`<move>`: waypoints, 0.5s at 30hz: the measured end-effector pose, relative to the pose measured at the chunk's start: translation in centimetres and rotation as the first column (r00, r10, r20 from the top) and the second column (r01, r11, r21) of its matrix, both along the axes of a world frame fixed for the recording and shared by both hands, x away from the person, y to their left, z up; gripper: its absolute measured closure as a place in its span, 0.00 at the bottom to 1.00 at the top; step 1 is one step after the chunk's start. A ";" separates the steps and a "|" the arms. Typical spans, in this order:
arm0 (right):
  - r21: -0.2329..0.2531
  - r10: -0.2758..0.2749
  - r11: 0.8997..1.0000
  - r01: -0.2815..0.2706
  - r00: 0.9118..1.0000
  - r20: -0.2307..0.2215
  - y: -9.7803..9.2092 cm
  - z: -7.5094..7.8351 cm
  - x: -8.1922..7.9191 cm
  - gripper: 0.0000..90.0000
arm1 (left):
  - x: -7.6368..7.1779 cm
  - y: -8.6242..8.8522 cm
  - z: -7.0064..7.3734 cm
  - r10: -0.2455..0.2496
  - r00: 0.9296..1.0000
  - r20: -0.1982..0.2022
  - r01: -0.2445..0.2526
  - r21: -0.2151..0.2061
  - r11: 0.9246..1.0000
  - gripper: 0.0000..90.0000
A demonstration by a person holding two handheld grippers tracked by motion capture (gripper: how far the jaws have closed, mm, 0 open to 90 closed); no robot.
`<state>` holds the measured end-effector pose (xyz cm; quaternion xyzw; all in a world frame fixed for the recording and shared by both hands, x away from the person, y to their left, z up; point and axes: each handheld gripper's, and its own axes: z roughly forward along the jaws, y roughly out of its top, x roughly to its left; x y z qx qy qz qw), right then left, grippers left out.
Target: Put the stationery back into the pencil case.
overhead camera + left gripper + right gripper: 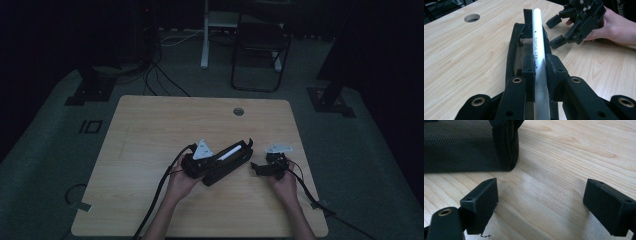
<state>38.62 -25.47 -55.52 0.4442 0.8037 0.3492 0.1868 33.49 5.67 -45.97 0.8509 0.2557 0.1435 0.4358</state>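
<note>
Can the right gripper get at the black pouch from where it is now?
Probably yes. The right gripper is open and lies low on the table, its fingers facing the black pouch with bare wood between. The left gripper holds a white tube over the pouch.

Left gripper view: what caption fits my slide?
Left gripper clamps a white tube over an open black fabric case on the wooden table.

White tube [539, 45], long and slim, "KEY POINTS" printed in black along its side, running from bottom centre up toward the top of the left gripper view. Clamped near its lower end, lying lengthwise over the open black fabric case [514, 50]. Case long, narrow, woven, flat on the table, right of centre in the high view [227, 165].
</note>
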 end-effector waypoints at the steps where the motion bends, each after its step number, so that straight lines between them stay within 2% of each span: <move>1: 0.000 0.000 1.000 0.000 1.000 0.000 0.0 0.0 0.0 0.14 | 0.0 0.0 0.0 0.002 1.000 -0.002 -0.002 -0.001 1.000 0.87; 15: 0.000 0.000 1.000 0.000 1.000 0.000 0.0 0.0 0.0 0.14 | 0.4 -0.5 -0.6 0.010 1.000 -0.008 -0.010 0.010 1.000 0.87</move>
